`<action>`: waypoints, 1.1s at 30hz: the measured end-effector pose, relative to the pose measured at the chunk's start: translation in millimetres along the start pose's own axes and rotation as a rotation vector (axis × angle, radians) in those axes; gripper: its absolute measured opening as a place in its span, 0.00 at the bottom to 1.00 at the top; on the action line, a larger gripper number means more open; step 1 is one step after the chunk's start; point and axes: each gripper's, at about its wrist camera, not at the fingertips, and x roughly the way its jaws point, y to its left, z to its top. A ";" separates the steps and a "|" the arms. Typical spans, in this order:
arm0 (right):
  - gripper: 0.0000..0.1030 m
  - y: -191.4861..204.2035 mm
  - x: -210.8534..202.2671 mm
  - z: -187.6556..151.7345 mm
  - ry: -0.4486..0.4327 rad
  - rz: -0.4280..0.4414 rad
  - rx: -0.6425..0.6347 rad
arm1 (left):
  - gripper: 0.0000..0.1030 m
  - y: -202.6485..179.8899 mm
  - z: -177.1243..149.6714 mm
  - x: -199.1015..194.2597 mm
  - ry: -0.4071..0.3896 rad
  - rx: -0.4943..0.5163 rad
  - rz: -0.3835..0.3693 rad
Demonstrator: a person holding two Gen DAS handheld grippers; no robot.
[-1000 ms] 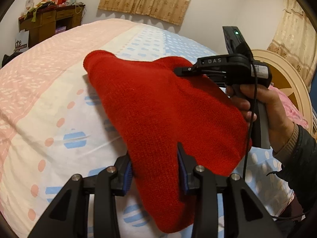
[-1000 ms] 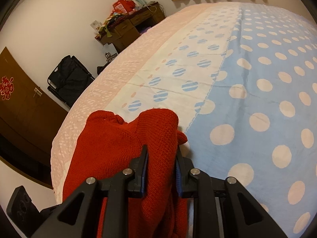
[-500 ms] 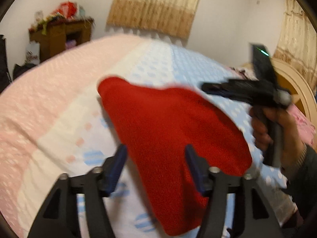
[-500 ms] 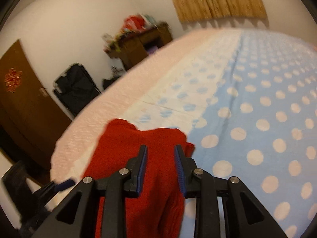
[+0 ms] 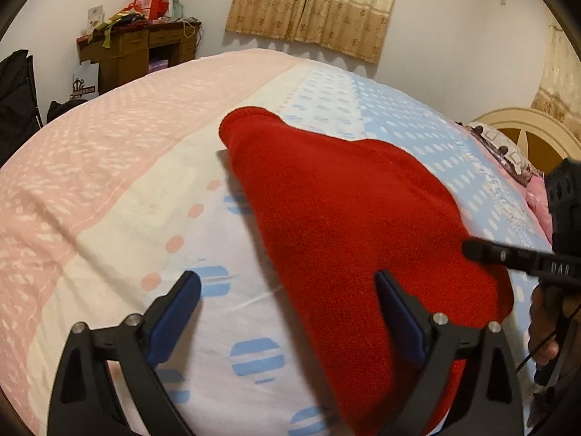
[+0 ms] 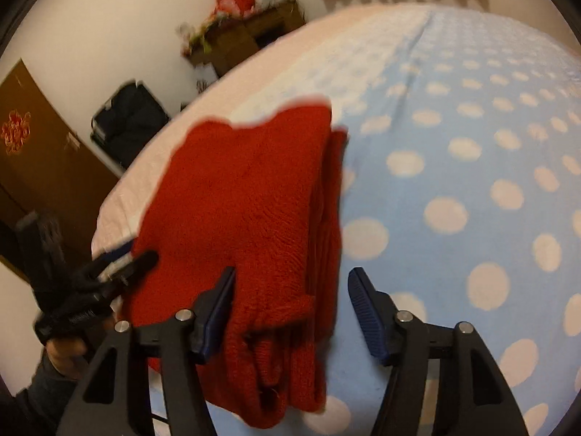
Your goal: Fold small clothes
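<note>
A red knitted garment point(image 5: 348, 218) lies folded on the bed point(image 5: 120, 196); it also shows in the right wrist view point(image 6: 254, 203). My left gripper point(image 5: 287, 312) is open, its jaws wide apart near the garment's near-left edge, holding nothing. My right gripper point(image 6: 290, 309) is open over the garment's near end, with cloth lying between the fingers but not clamped. The right gripper also shows at the right edge of the left wrist view point(image 5: 523, 258), beside the garment. The left gripper shows at the left of the right wrist view point(image 6: 112, 272).
The bedspread has a pink band, a white band with blue stripes and a blue dotted part point(image 6: 472, 181). A cluttered wooden desk point(image 5: 138, 47) stands by the far wall. A black bag point(image 6: 127, 120) and a brown door point(image 6: 32, 160) are at the left. A headboard point(image 5: 530, 134) is at the right.
Both grippers have opened and let go of the red garment, which now rests on the bed. Both have drawn back a little from it.
</note>
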 end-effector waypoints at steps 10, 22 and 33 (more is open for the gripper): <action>0.61 46.4 -94.8 -10.5 -0.265 -0.152 -0.093 | 0.95 -27.8 1.9 -68.5 -0.099 0.103 0.087; 0.62 94.5 -159.3 -34.0 -0.413 -0.239 -0.195 | 0.98 -49.8 15.3 -113.1 -0.198 0.145 0.049; 0.66 111.8 -174.2 -43.1 -0.464 -0.282 -0.238 | 0.98 -58.6 15.2 -129.3 -0.242 0.160 0.044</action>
